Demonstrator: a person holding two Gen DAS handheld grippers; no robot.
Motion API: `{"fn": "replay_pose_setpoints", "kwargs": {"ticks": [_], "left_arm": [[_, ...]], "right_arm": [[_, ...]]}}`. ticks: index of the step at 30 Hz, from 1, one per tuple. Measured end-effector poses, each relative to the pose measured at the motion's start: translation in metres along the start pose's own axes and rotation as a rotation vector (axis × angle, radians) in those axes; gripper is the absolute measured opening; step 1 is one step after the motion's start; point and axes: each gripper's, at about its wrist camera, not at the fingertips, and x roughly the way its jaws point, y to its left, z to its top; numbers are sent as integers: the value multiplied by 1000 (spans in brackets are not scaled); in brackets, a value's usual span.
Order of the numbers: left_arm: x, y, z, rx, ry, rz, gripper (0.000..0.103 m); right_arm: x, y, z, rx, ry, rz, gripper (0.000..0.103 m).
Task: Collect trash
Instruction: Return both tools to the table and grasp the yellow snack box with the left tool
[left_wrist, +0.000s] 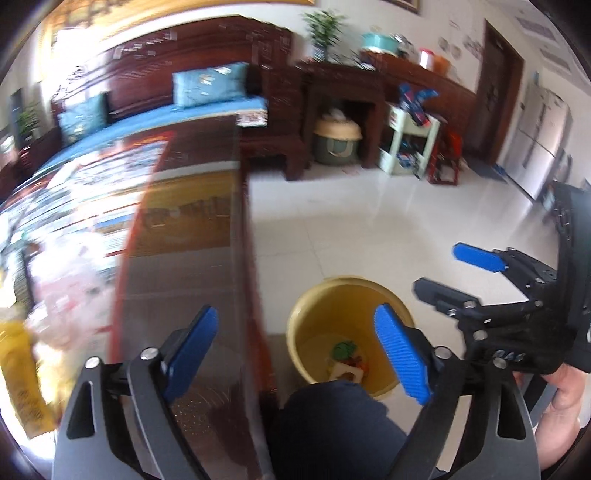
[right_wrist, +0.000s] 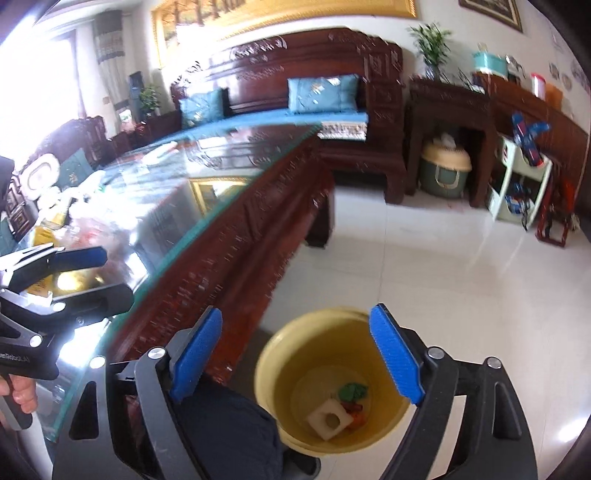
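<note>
A yellow trash bin (right_wrist: 280, 354) stands on the tiled floor beside the wooden coffee table; it also shows in the left wrist view (left_wrist: 306, 317). Inside lie a white foam piece (right_wrist: 330, 419), a green scrap (right_wrist: 352, 390) and orange bits. My right gripper (right_wrist: 301, 354) is open and empty above the bin's mouth; it shows from the side in the left wrist view (left_wrist: 448, 271). My left gripper (left_wrist: 295, 349) is open and empty over the table's edge, left of the bin; it shows in the right wrist view (right_wrist: 107, 273). Blurred plastic wrappers (left_wrist: 70, 295) and a yellow packet (left_wrist: 18, 373) lie on the table.
The glass-topped coffee table (right_wrist: 221, 236) runs along the left. A wooden sofa (right_wrist: 306, 66) with blue cushions stands behind it. A side table, a covered basket (right_wrist: 445, 166) and a white shelf (right_wrist: 517, 184) line the far wall. The person's dark-clothed knee (right_wrist: 229, 435) is beside the bin.
</note>
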Motion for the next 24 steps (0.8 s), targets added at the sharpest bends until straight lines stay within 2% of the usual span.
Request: {"fn": "replay_pose_setpoints", "kwargs": {"ticks": [4, 6, 10, 13, 19, 24], "left_arm": [[-31, 33, -14, -62, -49, 69, 93], [-47, 50, -23, -98, -70, 113, 99], [-81, 85, -43, -150, -108, 207, 99], [-99, 111, -56, -200, -117, 250, 99], [-121, 155, -74, -274, -117, 315, 99], [-120, 177, -76, -271, -117, 328, 99]], "right_arm": [[-12, 40, 12, -65, -66, 47, 95], [-15, 64, 18, -102, -91, 85, 95], [-18, 107, 27, -174, -109, 164, 95], [-18, 142, 29, -233, -113, 216, 95], [-15, 196, 25, -315, -98, 284, 95], [-7, 218, 25, -345, -79, 303, 95]]}}
